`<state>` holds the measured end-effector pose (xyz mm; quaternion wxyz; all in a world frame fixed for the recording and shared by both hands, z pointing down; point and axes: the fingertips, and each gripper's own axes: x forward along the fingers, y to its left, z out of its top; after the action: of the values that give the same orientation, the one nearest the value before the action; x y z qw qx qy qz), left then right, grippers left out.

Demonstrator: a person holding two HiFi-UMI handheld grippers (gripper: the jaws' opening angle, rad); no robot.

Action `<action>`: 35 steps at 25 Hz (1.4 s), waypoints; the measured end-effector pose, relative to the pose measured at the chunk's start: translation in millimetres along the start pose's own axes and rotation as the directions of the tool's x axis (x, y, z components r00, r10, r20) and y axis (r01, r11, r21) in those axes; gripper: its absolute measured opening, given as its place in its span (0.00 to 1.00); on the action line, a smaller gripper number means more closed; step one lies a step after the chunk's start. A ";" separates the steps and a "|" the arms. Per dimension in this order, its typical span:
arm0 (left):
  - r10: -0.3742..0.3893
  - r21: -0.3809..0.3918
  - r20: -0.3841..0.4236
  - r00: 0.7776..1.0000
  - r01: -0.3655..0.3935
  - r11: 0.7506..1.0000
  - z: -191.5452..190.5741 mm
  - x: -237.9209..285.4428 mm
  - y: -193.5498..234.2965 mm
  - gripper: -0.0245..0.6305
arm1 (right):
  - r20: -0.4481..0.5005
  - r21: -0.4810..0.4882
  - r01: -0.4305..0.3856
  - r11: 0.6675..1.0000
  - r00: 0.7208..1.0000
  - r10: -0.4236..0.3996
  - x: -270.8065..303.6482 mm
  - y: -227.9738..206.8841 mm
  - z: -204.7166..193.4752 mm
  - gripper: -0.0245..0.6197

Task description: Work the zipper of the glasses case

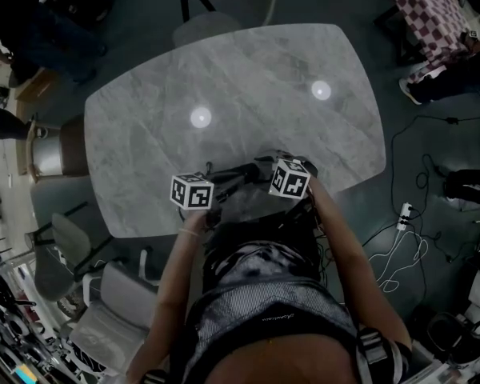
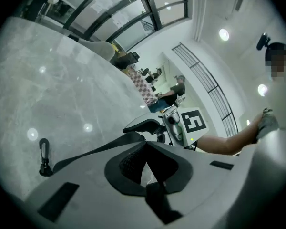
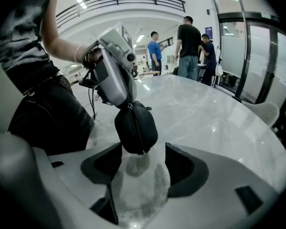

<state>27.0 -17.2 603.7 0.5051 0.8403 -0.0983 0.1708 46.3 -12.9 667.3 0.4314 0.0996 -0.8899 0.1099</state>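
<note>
The black zippered glasses case [image 3: 136,126] hangs upright just above the grey marble table [image 1: 240,94], near its front edge. My left gripper [image 3: 128,103] is shut on the case's top end, where a small metal zipper ring shows. In the left gripper view, the shut jaws pinch black fabric, and a black strap runs left to a carabiner [image 2: 44,155] lying on the table. My right gripper [image 3: 142,165] stands open, and the case's lower end hangs just ahead of its dark pads [image 3: 104,162], untouched. In the head view, the case [image 1: 238,176] shows dimly between the two marker cubes.
Grey chairs [image 1: 80,250] stand at the table's left and far sides. Cables and a power strip [image 1: 404,213] lie on the floor to the right. Several people [image 3: 188,46] stand beyond the table's far end. The person's torso is close behind the grippers.
</note>
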 end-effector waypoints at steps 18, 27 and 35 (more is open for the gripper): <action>-0.287 0.008 0.161 0.944 0.289 0.957 -19.4 -85.9 -3.8 0.05 | 0.109 -0.067 -0.051 0.996 0.992 0.058 22.3 26.5 69.3 0.55; -0.310 -0.034 0.259 0.915 0.329 0.944 -14.2 -128.2 15.1 0.05 | 0.114 -0.207 -0.051 0.977 0.991 0.076 40.7 51.4 119.4 0.55; -0.283 -0.023 0.241 0.928 0.297 0.954 -27.7 -185.6 48.0 0.05 | 0.035 -0.275 -0.040 0.961 0.998 0.052 77.7 64.7 162.8 0.51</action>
<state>-165.6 -16.7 583.1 0.5341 0.8446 -0.0370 -0.0095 -140.0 -3.3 623.3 0.4196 0.0206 -0.9074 -0.0062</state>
